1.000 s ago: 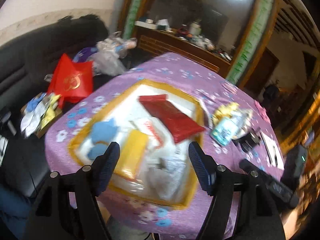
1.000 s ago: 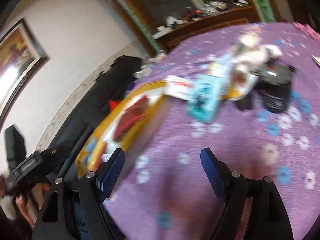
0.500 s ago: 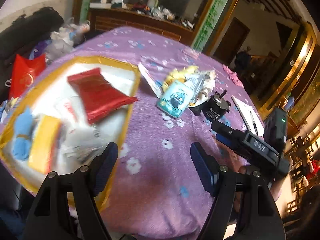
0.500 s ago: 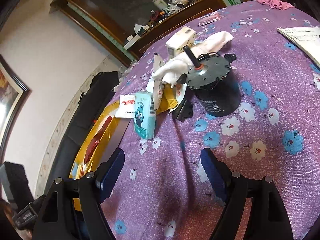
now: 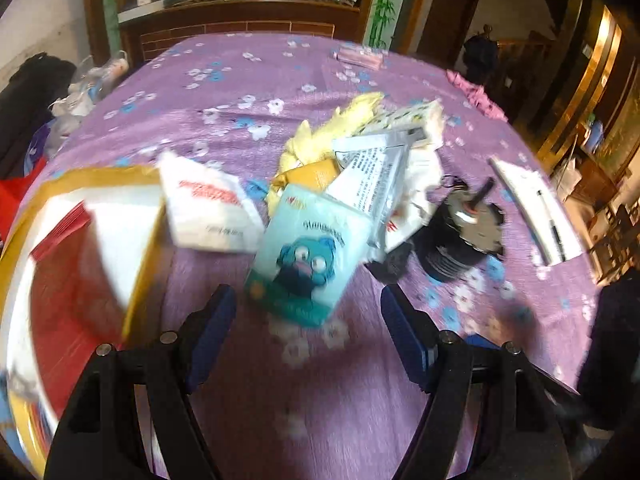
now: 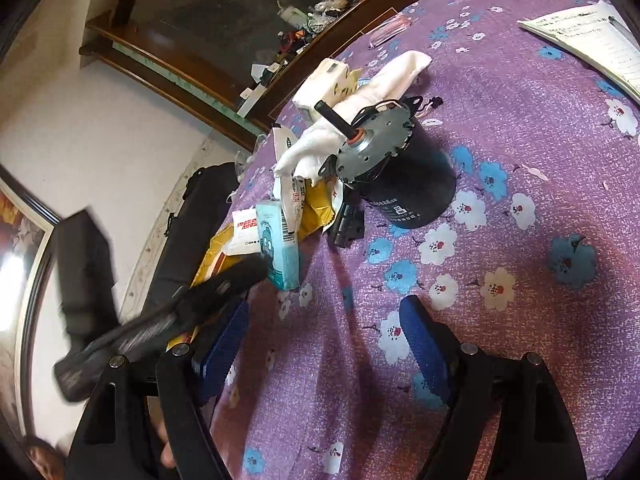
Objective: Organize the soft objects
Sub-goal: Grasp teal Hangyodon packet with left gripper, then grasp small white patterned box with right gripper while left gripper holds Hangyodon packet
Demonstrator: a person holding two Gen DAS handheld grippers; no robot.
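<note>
Reading labels: light-blue tissue pack [image 5: 308, 256] bore cartoon blue character, script above it too blurred to read; white packet [image 5: 208, 208] carried red print, unreadable. Tissue pack stood on purple floral tablecloth [image 5: 240, 80], at front of soft-goods pile, beside black motor [image 6: 400, 176]. Left gripper [image 5: 308, 316] gaped wide, empty, pack just ahead of fingertips. Right gripper [image 6: 324, 332] likewise wide open, holding nothing. Only left view showed inside of yellow-rimmed tray [image 5: 144, 256]: red pouch [image 5: 68, 280]. Only right view showed white towel [image 6: 360, 104] draped behind motor.
</note>
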